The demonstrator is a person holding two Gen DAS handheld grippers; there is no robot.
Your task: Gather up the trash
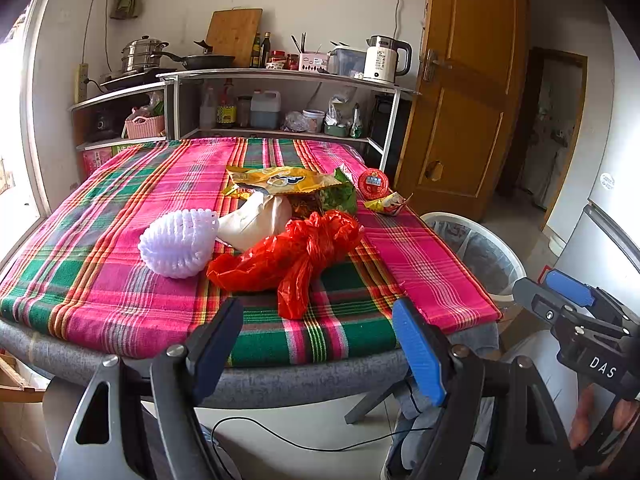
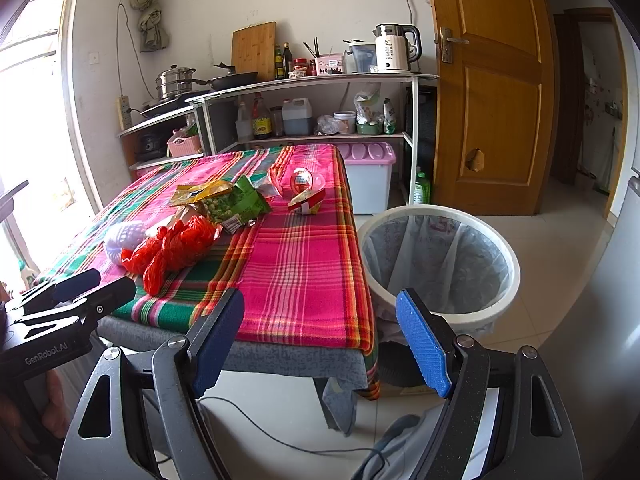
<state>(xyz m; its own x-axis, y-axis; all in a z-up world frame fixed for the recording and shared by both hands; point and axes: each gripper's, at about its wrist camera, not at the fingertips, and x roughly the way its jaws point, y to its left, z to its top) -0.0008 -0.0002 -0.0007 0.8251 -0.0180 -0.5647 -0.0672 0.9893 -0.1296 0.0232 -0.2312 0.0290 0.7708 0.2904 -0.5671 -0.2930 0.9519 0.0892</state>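
Trash lies in a heap on the plaid-covered table: a red plastic bag, a white foam fruit net, a beige paper bag, a yellow wrapper, a green snack bag, a red-lidded cup and a small yellow wrapper. A white bin with a clear liner stands on the floor right of the table. My left gripper is open and empty at the table's near edge. My right gripper is open and empty, before the table's near right corner, beside the bin.
A shelf unit behind the table holds a kettle, pans, bottles and a cutting board. A wooden door stands at the right. A lilac-lidded storage box sits beyond the bin. A black cable lies on the floor.
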